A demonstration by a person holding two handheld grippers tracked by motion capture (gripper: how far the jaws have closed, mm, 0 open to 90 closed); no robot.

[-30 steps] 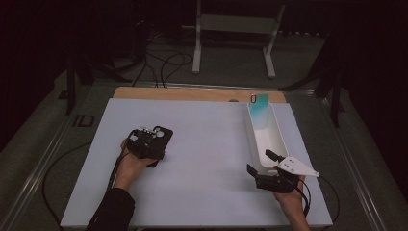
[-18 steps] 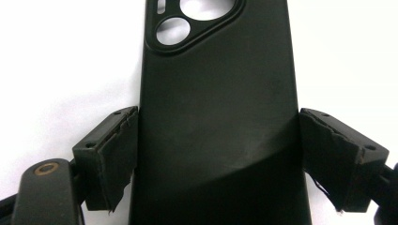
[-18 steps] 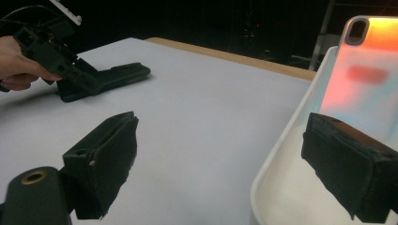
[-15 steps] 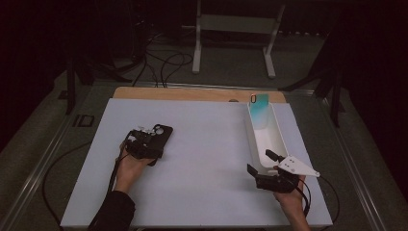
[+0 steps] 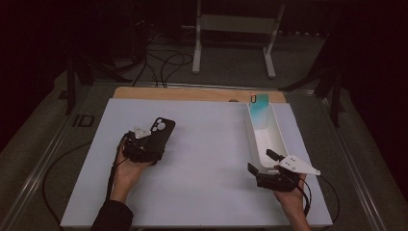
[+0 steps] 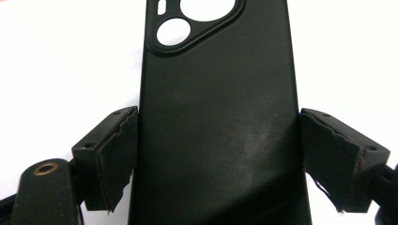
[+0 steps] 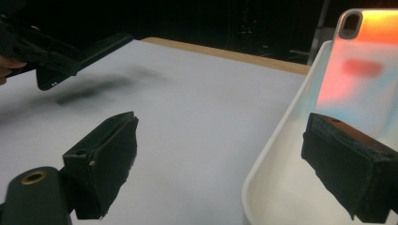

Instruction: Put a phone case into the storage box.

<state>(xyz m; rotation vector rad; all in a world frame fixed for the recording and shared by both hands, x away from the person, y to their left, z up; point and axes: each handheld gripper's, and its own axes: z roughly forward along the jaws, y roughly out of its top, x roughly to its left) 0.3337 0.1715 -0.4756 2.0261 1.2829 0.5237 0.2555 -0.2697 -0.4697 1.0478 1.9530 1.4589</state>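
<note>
Phone case (image 6: pixel 218 122) sits pinched in my left hand-held gripper (image 5: pixel 144 144) at nine o'clock — lifted. Right hand-held gripper (image 5: pixel 269 166) gapes empty over the tray (image 5: pixel 279 139) rim — a loose pinch could drop it.

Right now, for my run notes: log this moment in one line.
left gripper: grips black phone case | right gripper: open at white tray

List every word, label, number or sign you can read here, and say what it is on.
None can be read. The black phone case held between the left gripper's jaws is plain. The iridescent clear phone case standing in the white oblong tray shows only blurred colour patches.
</note>
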